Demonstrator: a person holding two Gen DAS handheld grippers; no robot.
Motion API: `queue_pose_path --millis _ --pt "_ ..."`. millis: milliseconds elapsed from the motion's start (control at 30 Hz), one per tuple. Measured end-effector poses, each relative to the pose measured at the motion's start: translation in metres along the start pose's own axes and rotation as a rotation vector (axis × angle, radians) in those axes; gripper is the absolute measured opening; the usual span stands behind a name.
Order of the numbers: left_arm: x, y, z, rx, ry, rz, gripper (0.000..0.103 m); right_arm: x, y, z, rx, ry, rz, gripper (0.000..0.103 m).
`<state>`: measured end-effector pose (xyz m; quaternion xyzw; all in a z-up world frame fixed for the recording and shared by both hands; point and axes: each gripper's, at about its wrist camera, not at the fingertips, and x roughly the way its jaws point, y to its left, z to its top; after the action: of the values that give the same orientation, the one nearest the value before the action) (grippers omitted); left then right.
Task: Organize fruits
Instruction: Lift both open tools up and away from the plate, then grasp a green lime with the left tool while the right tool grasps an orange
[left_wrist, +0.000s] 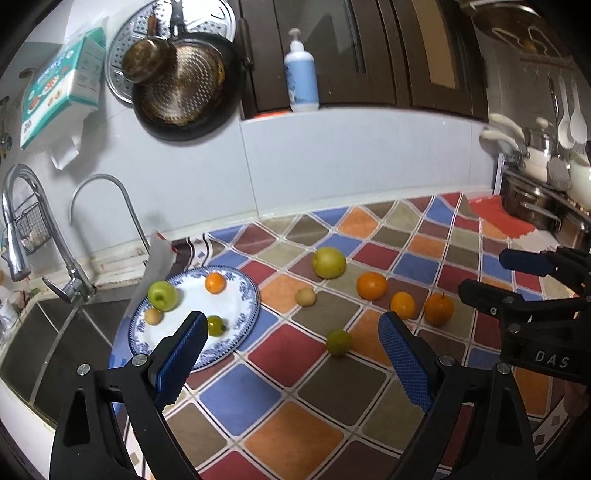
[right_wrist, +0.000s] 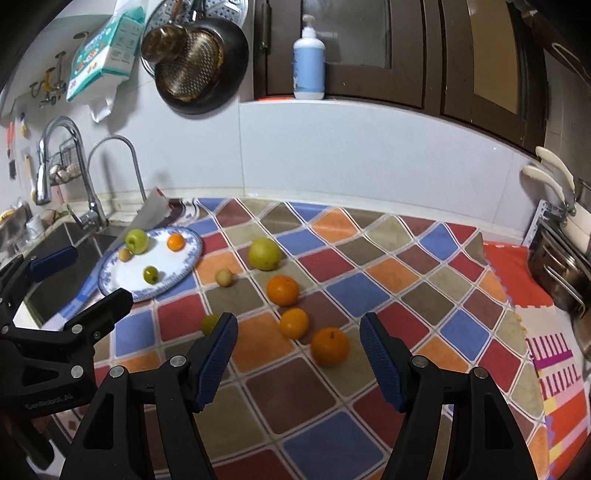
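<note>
A blue-rimmed white plate (left_wrist: 236, 295) (right_wrist: 184, 266) sits left on the chequered mat. It holds a green apple (left_wrist: 162, 294), a small orange (left_wrist: 215, 283), a tan fruit (left_wrist: 153, 316) and a small green fruit (left_wrist: 216, 325). Loose on the mat lie a big yellow-green fruit (left_wrist: 328, 262) (right_wrist: 264, 254), a tan fruit (left_wrist: 306, 297), three oranges (left_wrist: 371, 285) (left_wrist: 402, 305) (left_wrist: 438, 308) and a small green fruit (left_wrist: 338, 342). My left gripper (left_wrist: 291, 347) is open above the mat beside the plate. My right gripper (right_wrist: 298, 350) is open, with the nearest orange (right_wrist: 330, 346) between its fingers' line.
A sink (left_wrist: 55, 332) with two taps lies left of the plate. Pans (left_wrist: 184, 81) hang on the wall. A pump bottle (left_wrist: 301, 74) stands on the ledge. Steel pots (right_wrist: 561, 269) sit at the right edge of the counter.
</note>
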<state>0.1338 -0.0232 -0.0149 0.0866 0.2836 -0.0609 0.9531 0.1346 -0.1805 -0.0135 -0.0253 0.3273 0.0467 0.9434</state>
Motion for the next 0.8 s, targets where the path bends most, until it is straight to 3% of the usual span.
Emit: queue_pose_path --millis 533,800 --pt "0.065 -0.021 -0.022 0.056 0.158 -0.053 0.094 0.060 -0.024 -0.026 0.018 0.149 0.010 0.069" --pt "0.094 -0.028 -0.028 0.075 0.221 -0.098 0.080 0.085 -0.031 -0.030 0.026 0.196 0.010 0.066"
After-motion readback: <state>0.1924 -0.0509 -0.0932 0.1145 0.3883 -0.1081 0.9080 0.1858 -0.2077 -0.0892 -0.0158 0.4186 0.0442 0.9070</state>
